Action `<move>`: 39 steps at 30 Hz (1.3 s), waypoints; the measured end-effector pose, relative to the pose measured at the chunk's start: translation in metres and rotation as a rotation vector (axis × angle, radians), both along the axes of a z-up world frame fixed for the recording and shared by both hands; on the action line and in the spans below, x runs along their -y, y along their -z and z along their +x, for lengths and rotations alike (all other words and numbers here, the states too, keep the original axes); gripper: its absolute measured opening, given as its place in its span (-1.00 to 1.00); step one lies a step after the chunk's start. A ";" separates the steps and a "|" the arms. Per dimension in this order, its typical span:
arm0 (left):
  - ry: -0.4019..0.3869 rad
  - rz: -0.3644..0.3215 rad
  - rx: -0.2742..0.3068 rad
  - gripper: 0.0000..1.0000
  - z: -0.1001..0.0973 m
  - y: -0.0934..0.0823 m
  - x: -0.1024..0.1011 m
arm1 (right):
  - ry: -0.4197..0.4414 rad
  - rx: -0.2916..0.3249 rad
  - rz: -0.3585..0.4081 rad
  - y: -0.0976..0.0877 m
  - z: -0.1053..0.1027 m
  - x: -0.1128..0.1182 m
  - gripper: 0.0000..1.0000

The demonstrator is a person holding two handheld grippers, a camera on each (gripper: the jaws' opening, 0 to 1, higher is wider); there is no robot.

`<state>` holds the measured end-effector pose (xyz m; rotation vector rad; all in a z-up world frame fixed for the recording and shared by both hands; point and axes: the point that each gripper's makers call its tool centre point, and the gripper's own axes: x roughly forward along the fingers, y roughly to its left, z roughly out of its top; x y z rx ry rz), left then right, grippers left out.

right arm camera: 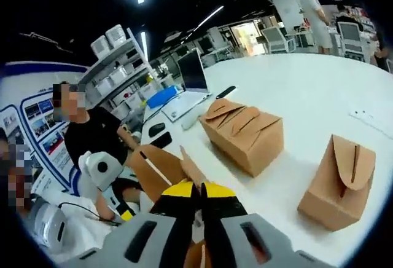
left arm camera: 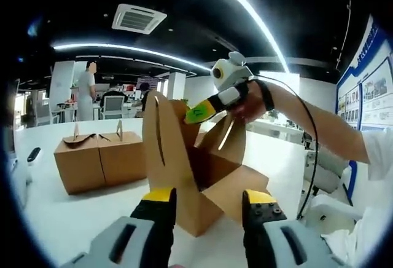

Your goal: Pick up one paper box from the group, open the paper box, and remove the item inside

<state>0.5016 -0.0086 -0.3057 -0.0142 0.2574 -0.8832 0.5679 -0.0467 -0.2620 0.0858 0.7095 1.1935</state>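
Open paper box [left arm camera: 196, 176], standing on the white table [left arm camera: 55, 206] just ahead of the left gripper [left arm camera: 207, 203], its top flaps spread: one tall slotted flap [left arm camera: 161, 139] upright on the near side, another flap [left arm camera: 228, 137] leaning away; what lies inside is hidden by the walls; the left gripper's jaws stand apart, one to each side of the box's lower corner, clamped on nothing, whether they touch the cardboard cannot be told; the right gripper [left arm camera: 198, 114], seen in the left gripper view reaching in from the right above the box, has its yellow-green tip at the top edge of a flap; in the right gripper view its jaws [right arm camera: 200, 195] lie together with a brown flap edge [right arm camera: 189, 168] rising just past the tips, apparently pinched on it, though the contact itself is hard to make out; step in hand, judged: spreading the flaps to bare the inside; done well, the left gripper would steady the base so the light box does not slide or tip, while the right draws the flap outward along its crease rather than upward, which would lift the box; two shut boxes [left arm camera: 101, 160] stand side by side further along the table; in the right gripper view a single shut box [right arm camera: 339, 182] stands well apart
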 end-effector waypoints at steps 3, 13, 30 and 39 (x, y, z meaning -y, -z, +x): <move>0.002 -0.004 0.007 -0.09 0.000 -0.002 -0.001 | -0.032 -0.026 -0.002 0.000 -0.007 -0.002 -0.94; 0.008 0.008 0.011 -0.09 0.000 0.002 0.000 | 0.072 -0.059 0.015 0.007 0.017 0.010 -0.93; 0.010 0.009 0.007 -0.08 0.000 0.003 0.002 | 0.108 0.239 -0.227 0.043 0.063 0.017 -0.48; 0.005 0.026 0.012 -0.08 0.001 0.005 0.003 | 0.120 0.262 -0.246 0.046 0.075 0.021 -0.49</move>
